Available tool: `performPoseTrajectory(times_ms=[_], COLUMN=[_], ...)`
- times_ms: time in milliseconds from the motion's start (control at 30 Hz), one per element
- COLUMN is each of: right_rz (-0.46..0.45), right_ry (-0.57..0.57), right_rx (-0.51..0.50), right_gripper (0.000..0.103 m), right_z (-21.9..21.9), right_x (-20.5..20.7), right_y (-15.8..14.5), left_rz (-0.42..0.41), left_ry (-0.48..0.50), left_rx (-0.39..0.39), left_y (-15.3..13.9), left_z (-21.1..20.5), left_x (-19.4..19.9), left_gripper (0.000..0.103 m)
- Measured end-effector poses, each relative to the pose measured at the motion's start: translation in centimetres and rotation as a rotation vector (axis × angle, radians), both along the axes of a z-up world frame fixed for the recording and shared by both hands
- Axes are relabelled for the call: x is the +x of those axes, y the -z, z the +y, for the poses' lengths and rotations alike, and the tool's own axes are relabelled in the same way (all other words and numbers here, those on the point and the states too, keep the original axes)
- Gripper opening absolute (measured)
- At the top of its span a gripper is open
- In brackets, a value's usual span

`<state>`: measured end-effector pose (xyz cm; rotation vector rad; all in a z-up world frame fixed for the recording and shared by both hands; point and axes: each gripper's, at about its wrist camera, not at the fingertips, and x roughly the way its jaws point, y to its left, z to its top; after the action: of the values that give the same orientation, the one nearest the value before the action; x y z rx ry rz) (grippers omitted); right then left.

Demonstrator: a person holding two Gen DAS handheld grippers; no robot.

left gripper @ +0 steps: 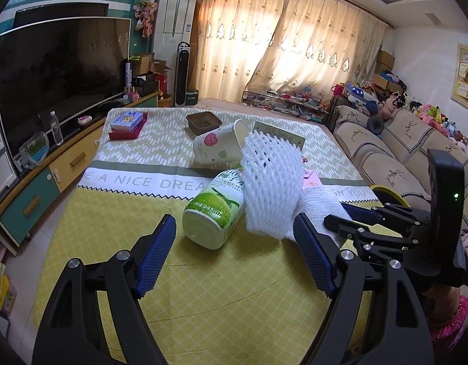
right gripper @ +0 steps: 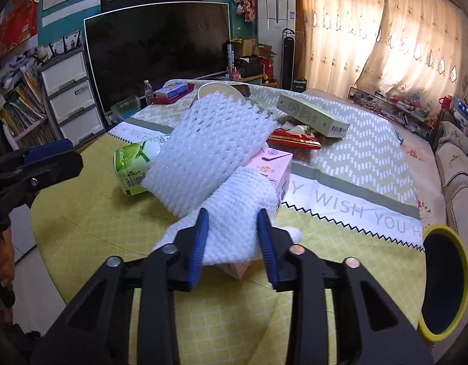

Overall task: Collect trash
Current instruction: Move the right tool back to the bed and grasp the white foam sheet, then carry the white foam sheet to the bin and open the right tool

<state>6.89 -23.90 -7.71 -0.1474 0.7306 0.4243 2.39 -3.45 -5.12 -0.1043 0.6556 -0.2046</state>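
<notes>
Left gripper (left gripper: 234, 255) is held spread and empty, pitched down, with the green can (left gripper: 214, 213) lying just ahead between its fingers. Right gripper (right gripper: 234, 243), also pitched down, is pinched on the foam net sleeve (right gripper: 234, 213) at its near end. Sleeve is judged light, soft and crushable, so a mid-body pinch is preferred.

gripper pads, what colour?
Blue, with a ribbed texture, on black fingers. Clearest in the left wrist view, on the left gripper pads.
</notes>
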Motion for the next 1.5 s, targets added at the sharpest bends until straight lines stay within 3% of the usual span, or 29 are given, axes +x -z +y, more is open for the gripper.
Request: performPoseTrajectory(times_ms=[67, 233, 633, 933, 1133, 1267, 1367, 1400, 1433, 1500], right_rz=[-0.006, -0.017, -0.125, -0.174, -0.121, -0.063, -0.021, -0.021, -0.022, -0.031], right_ry=[0.007, 0.023, 0.075, 0.396, 0.635, 0.713, 0.740, 0.760, 0.779, 0.793], right_rx=[-0.002, 0.033, 0.160, 0.135, 0.075, 0.042, 0.025, 0.018, 0.005, 0.012], right_gripper=[0.006, 0.006, 0.006, 0.007, 0.007, 0.007, 0.014, 0.020, 0.036, 0.038], right_z=[-0.1, -0.8, -4.8, -15.6, -24.0, -27.5, -28.7, -29.1, -29.3, -29.7], right_x=[0.1, 0.0, -2.1, -1.9, -1.2, 0.0, 1.2, 1.3, 1.4, 1.5], right_y=[-0.3, -1.0, -6.1, -6.7, -3.8, -1.2, 0.9, 1.3, 1.7, 1.8], left_rz=[0.002, 0.005, 0.019, 0.038, 0.051, 0.067, 0.078, 0.081, 0.084, 0.087], left_ry=[-0.001, -0.003, 0.006, 0.038, 0.072, 0.101, 0.125, 0.132, 0.143, 0.156], left_rx=[-0.001, 0.002, 0.004, 0.013, 0.026, 0.036, 0.043, 0.044, 0.046, 0.051], left_y=[0.1, 0.2, 1.0, 1.5, 1.8, 2.2, 2.5, 2.6, 2.6, 2.8], left_z=[0.0, -0.2, -0.2, -1.5, -3.2, -4.5, -5.6, -5.9, -6.4, -6.9], left_x=[0.1, 0.1, 0.8, 1.1, 1.4, 1.7, 1.8, 1.8, 1.8, 1.9], left_gripper=[0.079, 0.079, 0.079, 0.079, 0.079, 0.079, 0.079, 0.079, 0.079, 0.079])
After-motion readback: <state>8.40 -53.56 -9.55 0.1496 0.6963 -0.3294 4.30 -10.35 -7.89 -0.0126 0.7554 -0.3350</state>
